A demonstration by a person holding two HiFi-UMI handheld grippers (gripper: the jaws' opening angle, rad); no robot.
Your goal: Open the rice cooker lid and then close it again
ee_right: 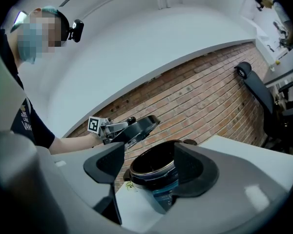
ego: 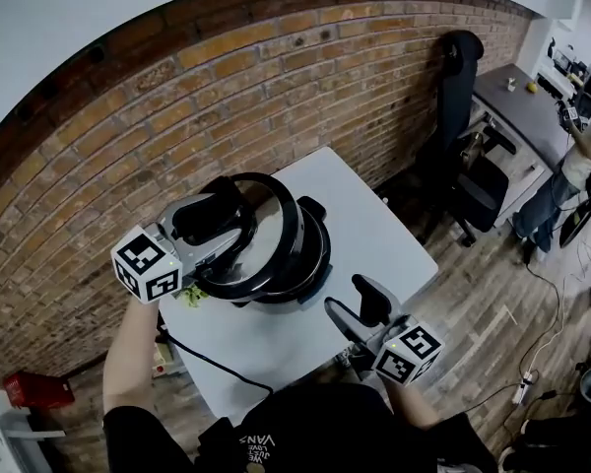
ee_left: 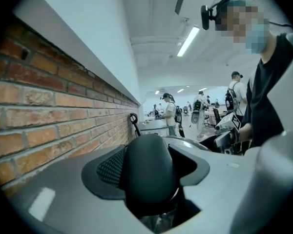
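Lid (ego: 266, 227) tilted above the open rice cooker (ego: 318, 254)

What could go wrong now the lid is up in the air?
The left gripper holds the tilted lid only by its black knob; it could slip and bang onto the open rice cooker. The right gripper is open and off the cooker, so nothing steadies it if the lid bumps it.
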